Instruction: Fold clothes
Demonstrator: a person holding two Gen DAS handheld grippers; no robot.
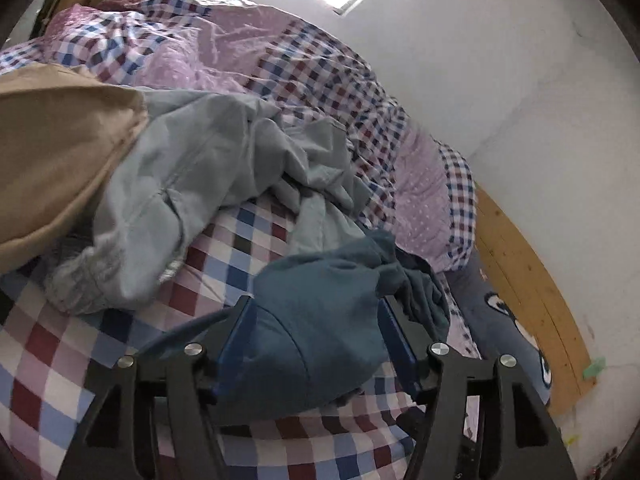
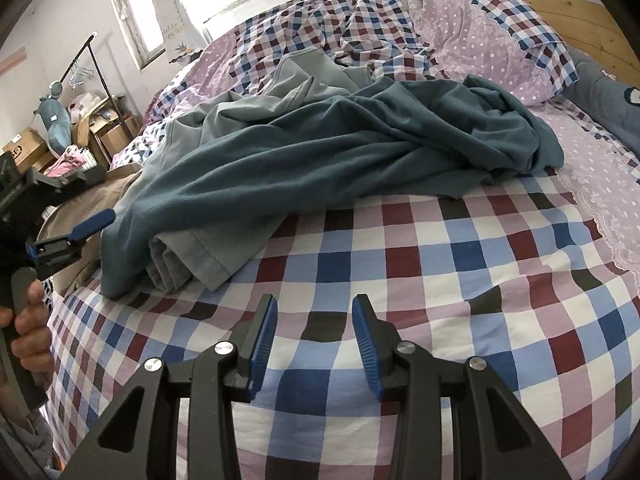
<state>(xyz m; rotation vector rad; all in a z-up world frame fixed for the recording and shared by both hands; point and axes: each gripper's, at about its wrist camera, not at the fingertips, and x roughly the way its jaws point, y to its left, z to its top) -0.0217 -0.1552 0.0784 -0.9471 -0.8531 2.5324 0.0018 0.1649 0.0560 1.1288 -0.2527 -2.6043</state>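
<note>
A dark teal garment (image 2: 340, 148) lies crumpled across the checked bed sheet (image 2: 440, 280), on top of a pale grey-green garment (image 2: 256, 108). In the left wrist view, a bunch of the teal garment (image 1: 320, 320) sits between the spread fingers of my left gripper (image 1: 316, 308), which is open. The grey-green garment (image 1: 200, 168) lies beyond it, and a tan garment (image 1: 52, 152) is at the left. In the right wrist view, the left gripper (image 2: 102, 194) is at the teal garment's left end, held by a hand (image 2: 28, 312). My right gripper (image 2: 314, 312) hovers open over bare sheet, with nothing between its fingers.
A rumpled purple and checked quilt (image 2: 460, 32) is heaped at the far side of the bed. A wooden headboard (image 2: 600, 28) and a navy pillow (image 2: 600, 96) are at the right. A clothes rack (image 2: 92, 80) and boxes stand off the bed's left side.
</note>
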